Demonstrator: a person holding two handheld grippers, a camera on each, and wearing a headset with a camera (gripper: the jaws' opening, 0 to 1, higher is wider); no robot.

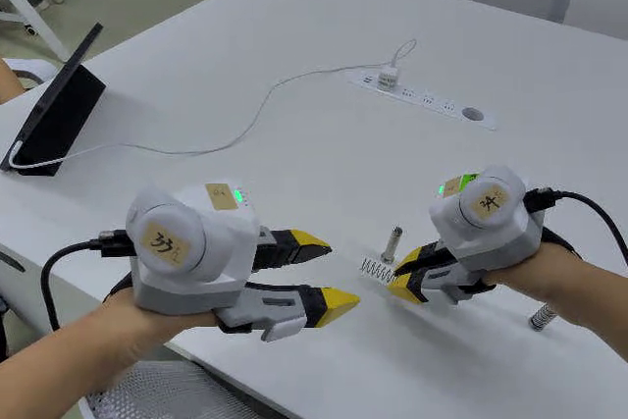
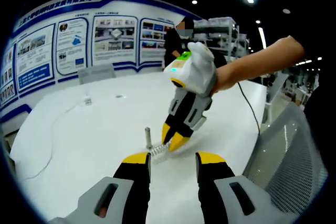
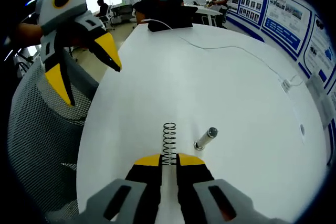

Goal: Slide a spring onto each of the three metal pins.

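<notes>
My right gripper (image 1: 400, 284) is shut on one end of a small steel spring (image 1: 376, 269), which sticks out level over the white table. A bare metal pin (image 1: 392, 242) stands upright just beyond the spring. In the right gripper view the spring (image 3: 169, 142) points forward from my right gripper (image 3: 169, 160), with the pin (image 3: 206, 138) close on its right. My left gripper (image 1: 327, 272) hangs open and holds nothing, a short way left of the spring. In the left gripper view my left gripper (image 2: 173, 158) faces the spring (image 2: 157, 150) and the pin (image 2: 149, 136).
Another pin wrapped in a spring (image 1: 542, 317) sits by my right wrist. A white power strip (image 1: 422, 97) with a trailing cable lies farther back, and a black tablet (image 1: 54, 105) leans at the far left. A mesh chair (image 1: 147, 397) is below the table's near edge.
</notes>
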